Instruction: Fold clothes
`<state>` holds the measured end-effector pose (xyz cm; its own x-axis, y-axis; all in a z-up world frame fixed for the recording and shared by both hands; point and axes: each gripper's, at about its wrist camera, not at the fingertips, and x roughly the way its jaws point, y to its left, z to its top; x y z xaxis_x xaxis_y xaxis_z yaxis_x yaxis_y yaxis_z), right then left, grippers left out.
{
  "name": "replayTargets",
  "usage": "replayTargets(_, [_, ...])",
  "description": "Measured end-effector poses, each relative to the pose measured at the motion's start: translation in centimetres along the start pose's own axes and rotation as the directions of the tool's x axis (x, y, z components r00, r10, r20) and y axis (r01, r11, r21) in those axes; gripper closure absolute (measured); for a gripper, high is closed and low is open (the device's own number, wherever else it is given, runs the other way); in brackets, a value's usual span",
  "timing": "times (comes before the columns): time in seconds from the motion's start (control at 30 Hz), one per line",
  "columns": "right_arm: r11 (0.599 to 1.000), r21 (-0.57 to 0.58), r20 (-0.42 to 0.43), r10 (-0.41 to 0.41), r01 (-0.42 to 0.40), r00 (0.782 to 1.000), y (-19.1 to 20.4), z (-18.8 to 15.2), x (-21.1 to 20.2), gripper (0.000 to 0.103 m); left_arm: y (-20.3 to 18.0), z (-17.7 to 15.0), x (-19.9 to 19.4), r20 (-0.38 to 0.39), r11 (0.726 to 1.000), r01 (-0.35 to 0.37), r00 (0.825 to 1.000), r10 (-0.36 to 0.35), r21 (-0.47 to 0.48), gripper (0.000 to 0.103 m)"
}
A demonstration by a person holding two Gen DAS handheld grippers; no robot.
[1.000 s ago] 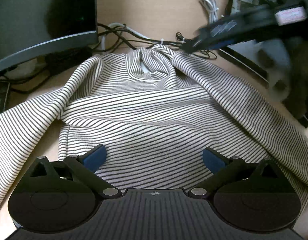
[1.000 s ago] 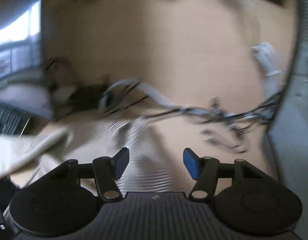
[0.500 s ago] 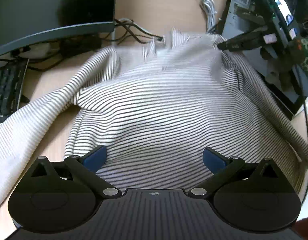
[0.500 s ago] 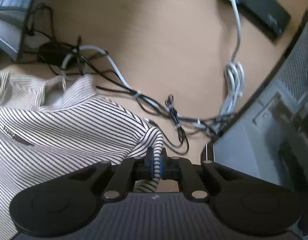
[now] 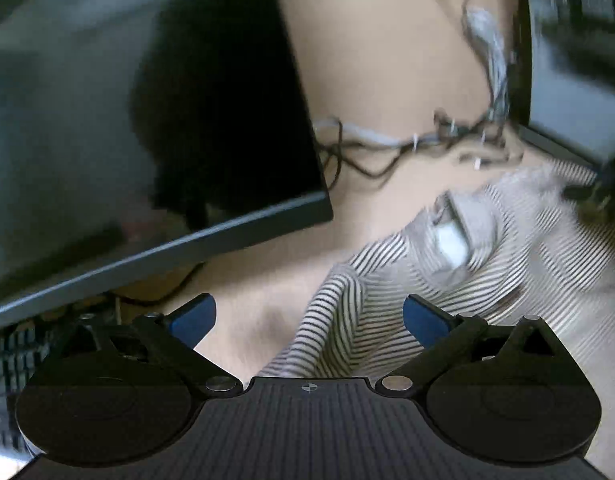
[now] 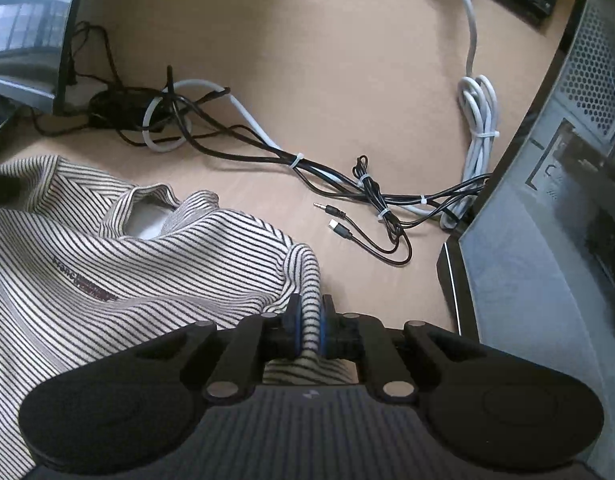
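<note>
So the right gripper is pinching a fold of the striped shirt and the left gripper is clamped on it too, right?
Not quite. The left gripper is open, its jaws spread with only a striped shirt edge lying between them, as the left wrist view shows. The right gripper does pinch a fold.

A small dark line of lettering sits on the chest of the black-and-white striped knit shirt [image 6: 107, 264], too small and distorted to read.

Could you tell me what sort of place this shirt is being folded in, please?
Most likely an office or home computer desk: a monitor stands at the left, a computer tower at the right, and bundled cables trail across the desk beyond the striped shirt.
</note>
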<state>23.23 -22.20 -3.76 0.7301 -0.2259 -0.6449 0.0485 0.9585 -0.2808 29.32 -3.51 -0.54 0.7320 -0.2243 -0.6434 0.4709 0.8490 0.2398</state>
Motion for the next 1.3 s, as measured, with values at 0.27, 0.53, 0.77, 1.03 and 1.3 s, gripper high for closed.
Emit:
replayTargets(0.27, [1.000,-0.017,0.041,0.021,-0.020,0.999,-0.4,0.5,0.6,0.096,1.2,-0.4,2.2,-0.054,0.999,-0.033,0.998,0.032,-0.028,0.085])
replayTargets(0.53, [1.000,0.001,-0.052,-0.023,0.023,0.998,-1.3,0.2,4.6,0.096,1.7,-1.5,2.3,-0.044,0.990,-0.141,0.989,0.140,-0.019,0.078])
replayTargets(0.77, [0.992,0.125,0.011,0.003,-0.004,1.000,-2.1,0.0,0.9,0.055,3.6,-2.7,-1.9,-0.081,0.962,-0.137,0.989,0.121,-0.236,0.022])
replayTargets(1.03, [0.973,0.177,0.046,0.143,-0.149,0.989,0.5,-3.5,-7.6,0.045,-0.6,-6.1,-9.7,0.019,0.930,0.061,0.998,-0.058,-0.364,0.008])
replayTargets(1.3, [0.972,0.214,-0.097,0.124,-0.101,0.988,2.3,-9.5,-12.3,0.042,-6.8,-8.5,-8.1,-0.008,0.923,0.315,0.946,-0.325,-0.222,0.001])
